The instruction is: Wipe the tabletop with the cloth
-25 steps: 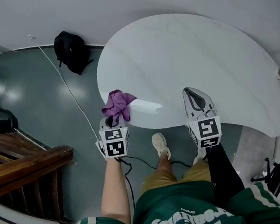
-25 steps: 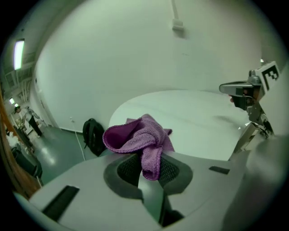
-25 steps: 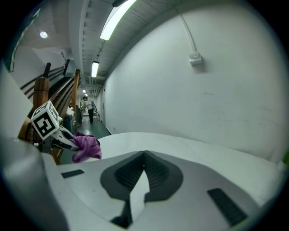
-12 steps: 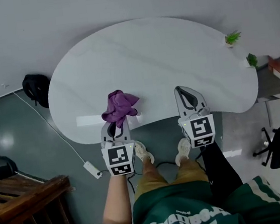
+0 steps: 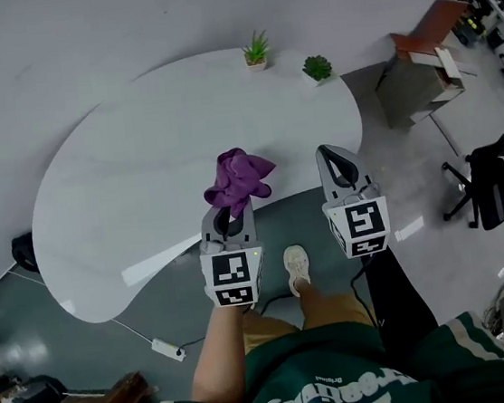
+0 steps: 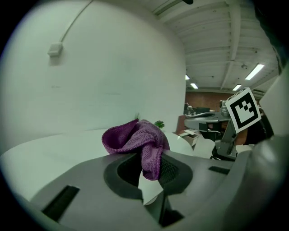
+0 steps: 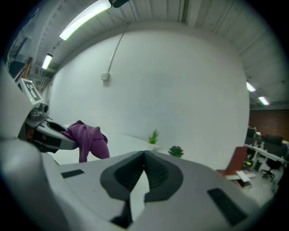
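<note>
A crumpled purple cloth (image 5: 238, 178) sticks out of my left gripper (image 5: 234, 207), which is shut on it over the near edge of the white curved table (image 5: 129, 165). In the left gripper view the cloth (image 6: 135, 140) bunches above the closed jaws, with the tabletop (image 6: 49, 158) behind it. I cannot tell whether the cloth touches the table. My right gripper (image 5: 331, 153) hangs to the right, by the table's near edge, shut with nothing in it. From the right gripper view, the cloth (image 7: 86, 137) and left gripper (image 7: 49, 135) show at the left.
Two small potted plants (image 5: 255, 51) (image 5: 316, 68) stand at the table's far right end. A brown chair (image 5: 429, 46) and a black office chair (image 5: 496, 184) are on the right. A power strip (image 5: 165, 348) and a black bag (image 5: 23, 253) lie on the floor at left.
The person has walked round the table's edge, so the table now lies further left and the plants come closer. The left gripper still holds the cloth; both grippers keep their spacing.
</note>
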